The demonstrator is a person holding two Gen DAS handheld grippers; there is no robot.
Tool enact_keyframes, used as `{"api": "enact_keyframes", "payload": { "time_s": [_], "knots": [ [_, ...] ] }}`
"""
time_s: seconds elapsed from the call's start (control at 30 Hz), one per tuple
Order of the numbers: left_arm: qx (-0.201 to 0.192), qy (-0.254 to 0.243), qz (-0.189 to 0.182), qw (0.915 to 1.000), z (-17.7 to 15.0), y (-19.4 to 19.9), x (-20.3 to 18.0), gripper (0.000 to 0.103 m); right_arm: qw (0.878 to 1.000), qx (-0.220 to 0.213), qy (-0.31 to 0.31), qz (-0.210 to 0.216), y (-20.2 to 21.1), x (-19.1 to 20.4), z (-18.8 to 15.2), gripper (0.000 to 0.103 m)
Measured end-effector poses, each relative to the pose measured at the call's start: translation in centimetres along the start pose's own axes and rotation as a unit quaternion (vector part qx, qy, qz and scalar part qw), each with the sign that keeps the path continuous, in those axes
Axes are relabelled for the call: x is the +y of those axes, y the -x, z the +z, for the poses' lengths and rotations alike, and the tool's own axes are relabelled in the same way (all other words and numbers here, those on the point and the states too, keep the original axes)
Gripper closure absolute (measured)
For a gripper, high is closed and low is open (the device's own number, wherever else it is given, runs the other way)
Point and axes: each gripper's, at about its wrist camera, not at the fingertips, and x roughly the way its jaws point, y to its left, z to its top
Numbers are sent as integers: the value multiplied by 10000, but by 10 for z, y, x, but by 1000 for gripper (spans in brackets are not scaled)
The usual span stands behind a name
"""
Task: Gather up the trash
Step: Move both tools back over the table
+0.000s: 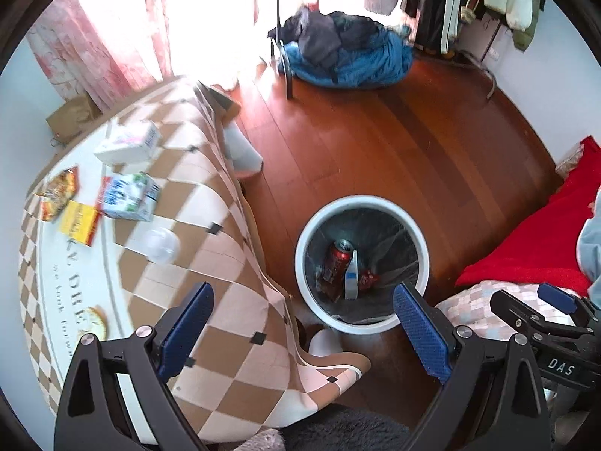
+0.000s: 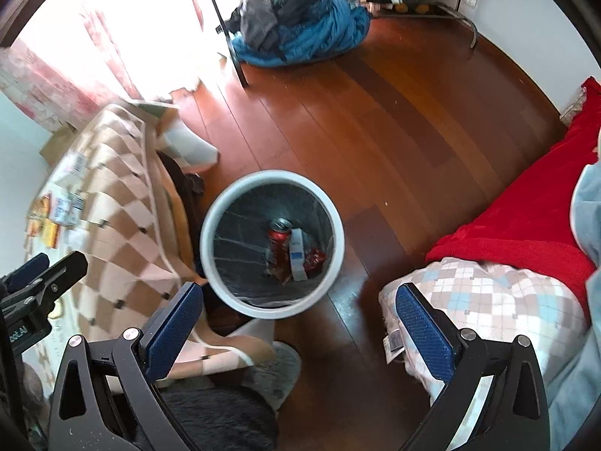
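A white round bin (image 1: 305,280) (image 2: 210,274) lined with a dark bag stands on the wooden floor beside the table. Inside it lie a red can (image 1: 338,261) (image 2: 280,238), a white-and-blue carton (image 1: 352,276) (image 2: 297,255) and a red wrapper (image 1: 367,278) (image 2: 314,257). On the checked tablecloth (image 1: 210,203) rest two milk cartons (image 1: 129,195), a white box (image 1: 127,143), a yellow packet (image 1: 79,222), an orange snack bag (image 1: 56,195) and a clear plastic cup (image 1: 161,245). My left gripper (image 1: 304,312) hangs open and empty over the table edge and bin. My right gripper (image 2: 300,308) is open and empty above the bin.
A pile of blue and dark clothes (image 1: 345,52) (image 2: 300,34) lies on the floor at the back beside a metal rack leg (image 1: 289,75). A red blanket (image 1: 556,225) (image 2: 526,210) and a checked pillow (image 2: 488,300) fill the right side. A slippered foot (image 1: 325,342) shows below the bin.
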Motion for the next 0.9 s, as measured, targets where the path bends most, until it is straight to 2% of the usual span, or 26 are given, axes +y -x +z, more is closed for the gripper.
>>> {"api": "enact_keyframes", "payload": {
  "time_s": [0.17, 0.27, 0.43, 0.53, 0.63, 0.77, 0.9],
  "knots": [
    [-414, 163, 130, 9989, -1, 45, 18, 5, 9986, -473, -8, 215, 50, 20, 1, 0],
    [-663, 360, 222, 9969, 0, 69, 39, 5, 9960, -723, 38, 525, 80, 45, 3, 0],
    [-923, 952, 483, 9900, -4, 95, 105, 5, 9913, -750, 463, 980, 95, 111, 6, 0],
    [-950, 1311, 837, 9833, -13, 95, 157, 5, 9871, -535, 892, 1214, 81, 167, 10, 0],
    [-757, 1640, 1304, 9749, -25, 78, 212, 5, 9812, -248, 1474, 1221, 51, 230, 17, 0],
    [-357, 2169, 1727, 9601, -49, 39, 279, 5, 9691, 172, 2248, 998, -3, 313, 30, 0],
    [95, 2604, 1958, 9454, -66, -9, 334, 5, 9468, 422, 3150, 502, -61, 388, 41, 0]
  ]
}}
